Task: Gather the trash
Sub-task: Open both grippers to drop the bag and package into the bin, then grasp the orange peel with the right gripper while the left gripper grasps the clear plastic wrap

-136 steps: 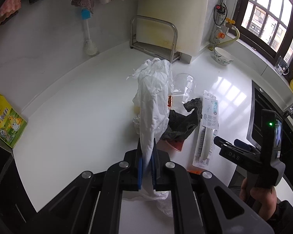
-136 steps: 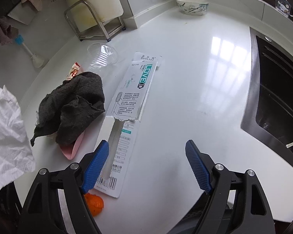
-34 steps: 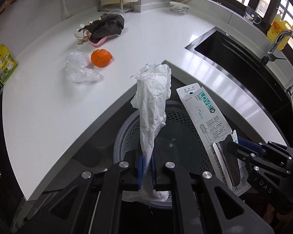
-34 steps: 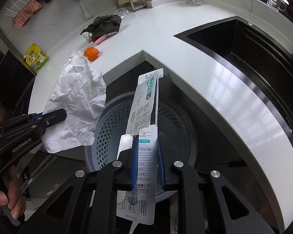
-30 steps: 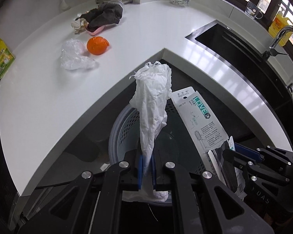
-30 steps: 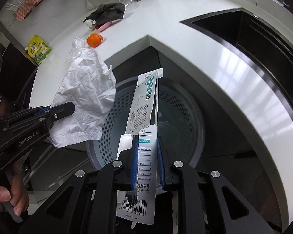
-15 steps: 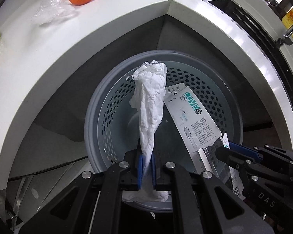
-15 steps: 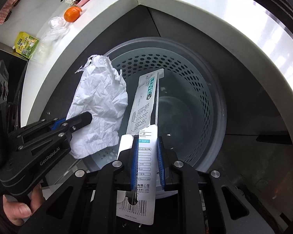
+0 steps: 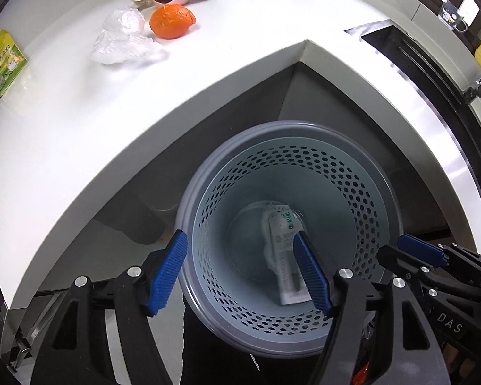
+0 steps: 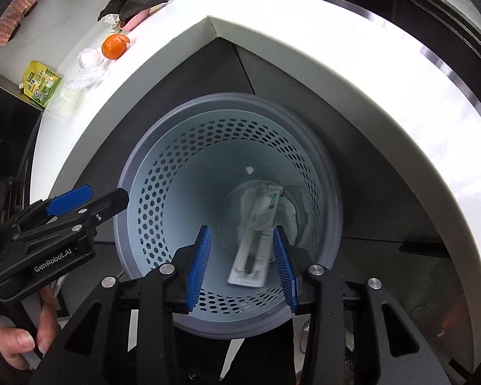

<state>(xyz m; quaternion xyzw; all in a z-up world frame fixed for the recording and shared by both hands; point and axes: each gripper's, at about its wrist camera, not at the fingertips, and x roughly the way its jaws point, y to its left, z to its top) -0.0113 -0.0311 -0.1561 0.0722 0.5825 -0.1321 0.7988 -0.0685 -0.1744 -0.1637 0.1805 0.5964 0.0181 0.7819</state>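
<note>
wrapper (image 10: 256,240) and tissue (image 10: 288,215) now in bin (image 10: 150,173)

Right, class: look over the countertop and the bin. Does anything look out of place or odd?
Yes. On the white countertop, an orange peel and crumpled clear plastic lie loose, while the bin holds only the packet and the tissue.

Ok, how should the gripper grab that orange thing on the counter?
Come from above and close across the orange peel's round middle. It sits alone on the white counter, with the crinkled plastic wrap beside it, so approach on the side away from that.
</note>
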